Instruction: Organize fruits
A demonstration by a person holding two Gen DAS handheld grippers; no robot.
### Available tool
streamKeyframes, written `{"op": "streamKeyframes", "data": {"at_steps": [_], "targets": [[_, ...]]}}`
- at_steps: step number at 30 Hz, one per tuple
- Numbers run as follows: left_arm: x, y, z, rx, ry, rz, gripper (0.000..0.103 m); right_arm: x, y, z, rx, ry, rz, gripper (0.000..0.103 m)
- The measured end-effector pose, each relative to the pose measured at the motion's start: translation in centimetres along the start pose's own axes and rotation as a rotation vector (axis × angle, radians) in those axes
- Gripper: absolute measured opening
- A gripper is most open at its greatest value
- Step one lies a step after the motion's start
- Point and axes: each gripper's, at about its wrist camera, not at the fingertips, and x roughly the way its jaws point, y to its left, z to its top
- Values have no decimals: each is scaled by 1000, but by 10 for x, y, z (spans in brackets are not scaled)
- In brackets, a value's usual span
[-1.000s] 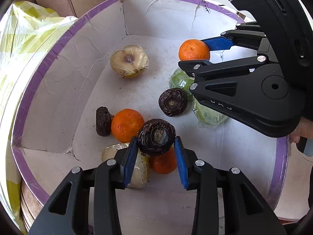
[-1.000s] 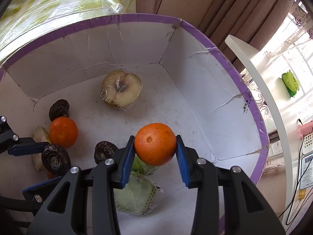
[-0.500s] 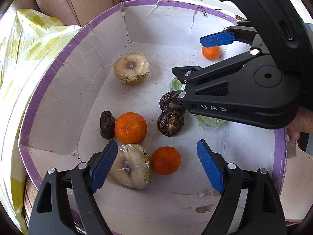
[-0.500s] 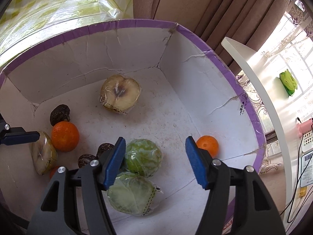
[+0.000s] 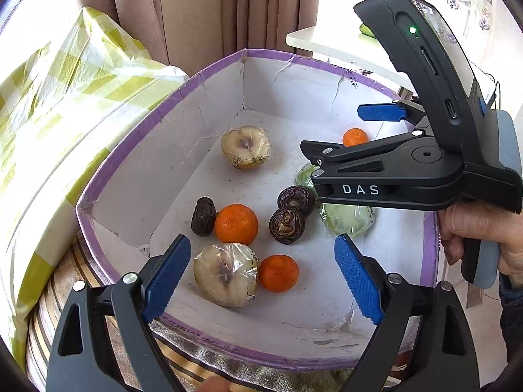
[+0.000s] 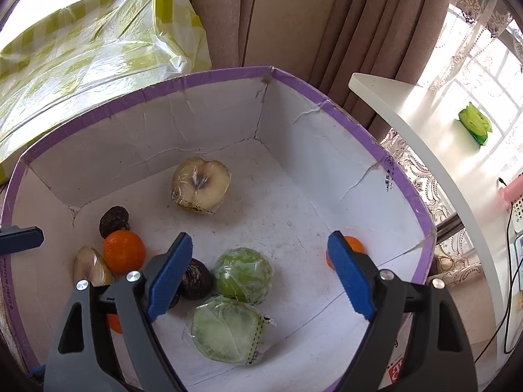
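Left wrist view looks down into a white box with a purple rim [image 5: 157, 104]; the left gripper [image 5: 261, 274] hangs over its near edge, and its jaws, which have just been opening, stand wide with nothing pressed between the pads. Counting left to right on the box floor: three dark round fruits, one [image 5: 203, 216] at nine o'clock touching an orange, and two [image 5: 287, 225] [image 5: 295, 197] touching each other near the centre; two plastic-wrapped apple halves, one [image 5: 225, 274] at six o'clock just beside an orange and one [image 5: 245, 146] at twelve o'clock standing apart; three oranges [image 5: 236, 223] [image 5: 278, 273] [image 5: 354, 136], the last alone at two o'clock near the far right wall. The right gripper [image 5: 346, 130], held by a hand [image 5: 483, 228], hovers at three o'clock and partly covers wrapped green pieces. Right wrist view shows those as two wrapped green cabbage-like halves [image 6: 243, 276] [image 6: 227, 330], touching, at six o'clock, lying below the right gripper [image 6: 261, 277]; its jaws have also just been opening and clamp nothing. The lone orange [image 6: 354, 245] lies at four o'clock, half hidden behind the right pad. A yellow-checked plastic bag [image 6: 98, 49] lies outside the box at ten o'clock.
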Motion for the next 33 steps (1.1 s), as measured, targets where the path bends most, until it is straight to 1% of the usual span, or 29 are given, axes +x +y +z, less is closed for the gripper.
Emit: {"op": "streamKeyframes", "data": {"at_steps": [1, 2, 3, 5, 7, 11, 14, 19, 25, 29, 33], "targets": [[-3, 0, -1, -6, -11, 21, 87, -7, -1, -2, 13, -21, -1, 85], [-5, 1, -2, -16, -18, 35, 87, -12, -1, -3, 23, -38, -8, 87], [-7, 2, -3, -25, -22, 39, 87, -17, -3, -4, 30, -54, -16, 92], [-10, 5, -3, -41, -28, 30, 87, -27, -7, -7, 41, -80, -31, 93], [-12, 5, -3, -43, -34, 29, 87, -35, -11, -10, 55, -87, -28, 93], [-12, 2, -2, -27, -40, 58, 87, -49, -13, -17, 56, -86, -23, 93], [-13, 3, -3, -34, -41, 46, 87, -58, -13, -22, 57, -92, -18, 93], [-13, 7, -3, -50, -41, 27, 87, -62, -11, -24, 55, -90, -12, 93], [-11, 3, -3, -22, -25, 66, 87, -62, -10, -25, 59, -92, -10, 93], [-13, 6, -3, -35, -38, 48, 87, -61, -10, -25, 60, -89, -5, 93], [-14, 5, -3, -33, -47, 58, 87, -59, -10, -25, 57, -84, -2, 93]]}}
